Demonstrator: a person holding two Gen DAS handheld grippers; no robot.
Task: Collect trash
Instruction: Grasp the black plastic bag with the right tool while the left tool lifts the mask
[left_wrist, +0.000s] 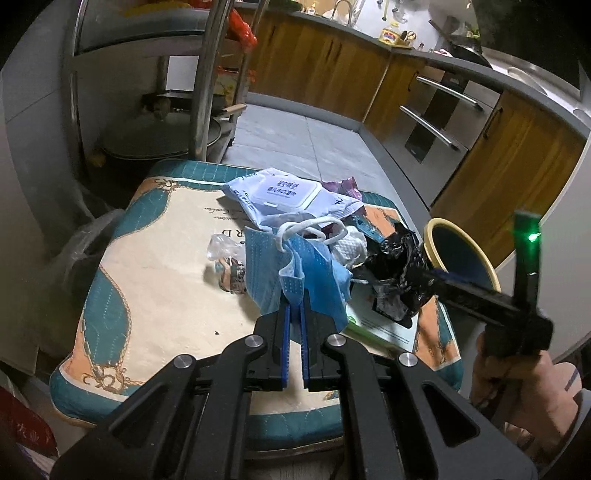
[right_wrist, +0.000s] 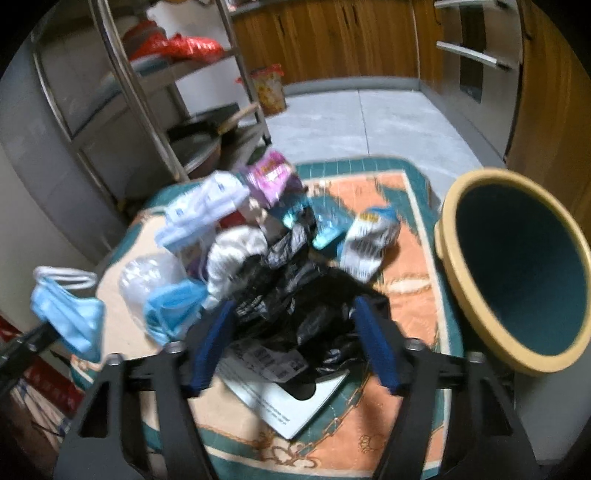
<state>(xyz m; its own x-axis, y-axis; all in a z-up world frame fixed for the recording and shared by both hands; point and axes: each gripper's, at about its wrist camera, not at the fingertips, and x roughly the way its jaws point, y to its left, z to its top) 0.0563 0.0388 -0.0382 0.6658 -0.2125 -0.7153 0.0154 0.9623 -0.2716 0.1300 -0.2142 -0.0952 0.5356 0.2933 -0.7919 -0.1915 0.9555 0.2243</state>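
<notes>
Blue face mask (left_wrist: 295, 273) pinched upright, loops up, in left gripper (left_wrist: 294, 306).

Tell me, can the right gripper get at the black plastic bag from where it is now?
Probably yes. The right gripper is open, its blue pads either side of the black plastic bag, with nothing between them. The white card under the bag might get caught too. The left gripper, shut on a blue face mask, sits aside.
</notes>
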